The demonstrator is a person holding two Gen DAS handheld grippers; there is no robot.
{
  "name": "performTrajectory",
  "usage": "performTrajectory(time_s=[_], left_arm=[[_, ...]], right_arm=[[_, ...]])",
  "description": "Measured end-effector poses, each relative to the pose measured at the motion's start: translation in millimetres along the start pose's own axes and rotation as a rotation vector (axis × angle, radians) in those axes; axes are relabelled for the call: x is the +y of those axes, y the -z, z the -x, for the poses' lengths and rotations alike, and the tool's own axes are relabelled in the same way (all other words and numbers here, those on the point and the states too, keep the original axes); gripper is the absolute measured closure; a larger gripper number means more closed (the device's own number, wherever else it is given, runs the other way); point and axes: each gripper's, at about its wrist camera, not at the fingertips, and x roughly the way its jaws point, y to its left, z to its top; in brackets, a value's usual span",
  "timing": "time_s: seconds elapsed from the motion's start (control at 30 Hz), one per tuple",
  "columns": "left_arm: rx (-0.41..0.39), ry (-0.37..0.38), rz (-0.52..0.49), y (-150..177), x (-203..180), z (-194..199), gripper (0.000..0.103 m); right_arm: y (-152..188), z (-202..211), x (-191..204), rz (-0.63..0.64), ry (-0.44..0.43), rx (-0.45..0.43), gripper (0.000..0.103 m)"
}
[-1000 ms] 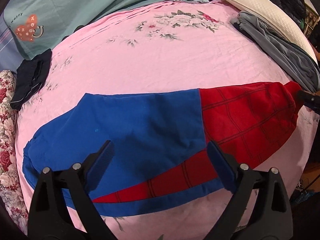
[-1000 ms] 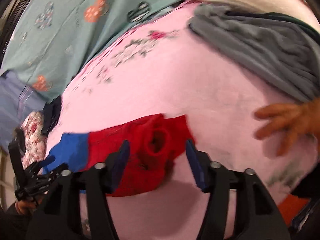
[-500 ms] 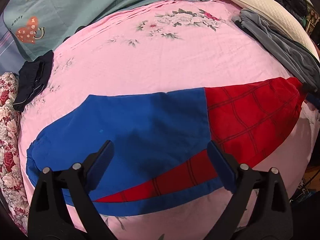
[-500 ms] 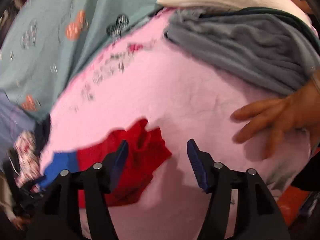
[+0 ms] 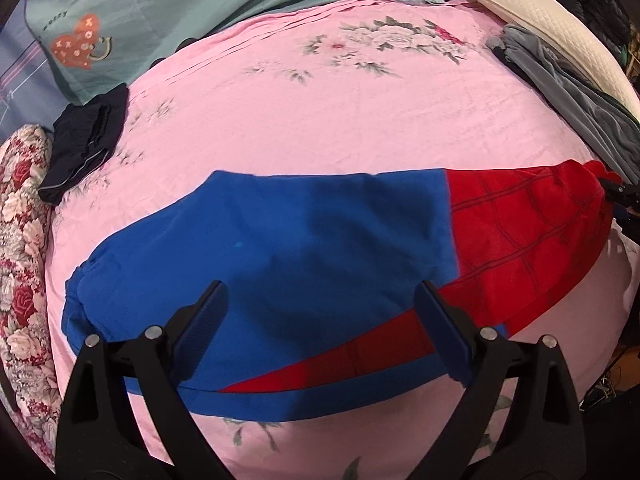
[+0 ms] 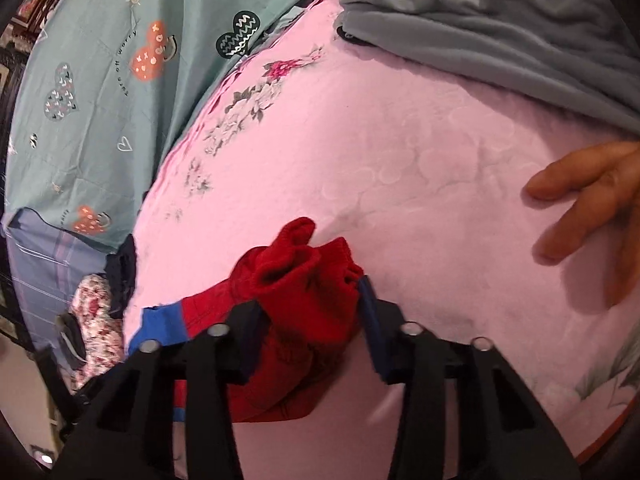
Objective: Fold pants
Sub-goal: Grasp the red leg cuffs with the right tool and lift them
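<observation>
The pants (image 5: 280, 260) lie flat across the pink bed sheet (image 5: 340, 120), blue at the left and red with dark grid lines at the right. My left gripper (image 5: 320, 308) hovers open over the blue part and nothing sits between its fingers. My right gripper (image 6: 312, 300) is at the red leg ends (image 6: 308, 272). Its jaws are closing, and the cuffs are bunched up between the pads and touch both. From the left wrist view the right gripper (image 5: 620, 194) shows at the far right tip of the pants.
A bare hand (image 6: 592, 200) rests on the sheet right of the red cuffs. A grey garment (image 5: 560, 96) and a white pillow (image 5: 552, 28) lie at the back right. A dark folded garment (image 5: 84, 144) and a floral cushion (image 5: 20, 240) are at the left, with a teal quilt (image 5: 200, 8) behind.
My right gripper has come down over the red leg ends and its jaws have narrowed around them, bunching the cuffs. The left gripper stays open with the view shifted slightly.
</observation>
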Motion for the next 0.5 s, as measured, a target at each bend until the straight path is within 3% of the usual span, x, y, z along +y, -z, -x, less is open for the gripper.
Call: performTrajectory(time_s=[0.17, 0.2, 0.27, 0.4, 0.5], left_arm=[[0.019, -0.024, 0.108, 4, 40, -2, 0.008], [0.020, -0.023, 0.120, 5, 44, -2, 0.008], [0.018, -0.033, 0.142, 6, 55, 0, 0.008], [-0.005, -0.065, 0.154, 10, 73, 7, 0.008], [-0.014, -0.075, 0.191, 15, 92, 10, 0.008]], right_arm=[[-1, -7, -22, -0.160, -0.118, 0.047, 0.069], [-2, -6, -23, -0.169, -0.123, 0.048, 0.073], [-3, -2, -14, -0.134, -0.104, 0.036, 0.086], [-6, 14, 16, -0.075, -0.058, -0.011, 0.089], [-6, 37, 73, 0.063, -0.018, -0.091, 0.089]])
